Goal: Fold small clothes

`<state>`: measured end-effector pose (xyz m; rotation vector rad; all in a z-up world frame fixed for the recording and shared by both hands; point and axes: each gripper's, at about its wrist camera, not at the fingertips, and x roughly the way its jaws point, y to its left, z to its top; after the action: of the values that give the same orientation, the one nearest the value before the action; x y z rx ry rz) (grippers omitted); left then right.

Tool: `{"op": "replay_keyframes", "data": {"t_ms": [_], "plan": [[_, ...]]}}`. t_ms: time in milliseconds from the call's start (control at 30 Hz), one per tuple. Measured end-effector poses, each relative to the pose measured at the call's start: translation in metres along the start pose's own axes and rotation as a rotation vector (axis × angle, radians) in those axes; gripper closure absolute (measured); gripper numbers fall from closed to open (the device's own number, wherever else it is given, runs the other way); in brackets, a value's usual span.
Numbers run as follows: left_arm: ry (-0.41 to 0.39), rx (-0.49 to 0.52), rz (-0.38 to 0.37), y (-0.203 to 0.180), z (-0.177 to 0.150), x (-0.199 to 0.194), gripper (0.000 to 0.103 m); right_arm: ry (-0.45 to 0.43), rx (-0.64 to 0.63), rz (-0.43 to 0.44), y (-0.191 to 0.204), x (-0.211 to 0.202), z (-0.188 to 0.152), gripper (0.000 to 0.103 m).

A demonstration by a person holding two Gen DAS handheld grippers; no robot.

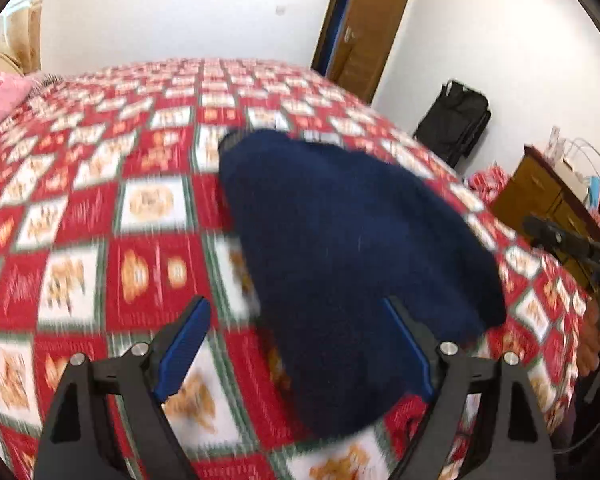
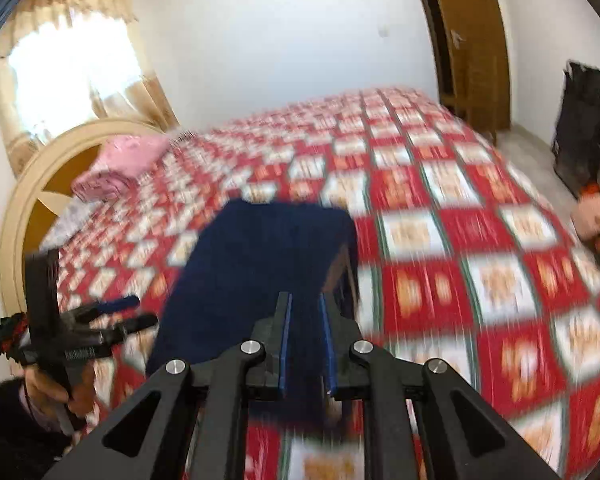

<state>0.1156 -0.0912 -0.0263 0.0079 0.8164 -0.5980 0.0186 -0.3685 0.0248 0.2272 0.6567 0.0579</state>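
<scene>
A dark navy garment [image 1: 352, 264] lies on the red and white patterned bedspread [image 1: 100, 200]. In the left wrist view my left gripper [image 1: 296, 312] is open above the bed, its right finger over the garment's near left part, holding nothing. In the right wrist view my right gripper [image 2: 305, 308] is shut on the navy garment [image 2: 260, 264] and holds its near edge lifted off the bed. The left gripper also shows in the right wrist view [image 2: 124, 312], at the far left, open. Both views are motion-blurred.
A pink pillow [image 2: 116, 164] lies at the head of the bed by the rounded headboard [image 2: 24, 208]. A black bag [image 1: 456, 120] leans on the wall, a wooden cabinet [image 1: 540, 192] stands right of the bed, a wooden door [image 2: 472, 40] behind.
</scene>
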Motion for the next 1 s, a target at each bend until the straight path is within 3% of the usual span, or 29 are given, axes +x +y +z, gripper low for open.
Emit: {"op": "replay_keyframes", "data": {"t_ms": [100, 200, 267, 333, 433, 700, 867, 1000], "plan": [[-0.012, -0.026, 0.075, -0.006, 0.020, 0.015, 0.015, 0.049, -0.074, -0.003, 0.012, 0.048, 0.033, 0.089], [0.058, -0.046, 0.142, -0.009, 0.030, 0.047, 0.015, 0.093, -0.160, -0.085, 0.023, 0.104, 0.053, 0.089], [0.105, -0.047, 0.165, -0.011, 0.028, 0.066, 0.015, 0.112, -0.170, -0.129, 0.022, 0.135, 0.058, 0.089], [0.087, -0.053, 0.174, -0.010, 0.024, 0.067, 0.012, 0.167, -0.157, -0.109, 0.012, 0.163, 0.059, 0.089], [0.074, -0.036, 0.204, -0.010, 0.024, 0.071, 0.004, 0.246, -0.182, -0.177, 0.003, 0.195, 0.049, 0.089], [0.069, -0.024, 0.221, -0.014, 0.024, 0.073, 0.004, 0.211, -0.016, -0.109, -0.025, 0.190, 0.057, 0.087], [0.065, 0.005, 0.250, -0.018, 0.026, 0.067, 0.004, 0.048, 0.065, -0.026, -0.013, 0.121, 0.043, 0.087], [0.048, 0.056, 0.272, -0.026, 0.025, 0.062, 0.004, 0.022, 0.069, -0.074, -0.004, 0.074, -0.002, 0.085]]}}
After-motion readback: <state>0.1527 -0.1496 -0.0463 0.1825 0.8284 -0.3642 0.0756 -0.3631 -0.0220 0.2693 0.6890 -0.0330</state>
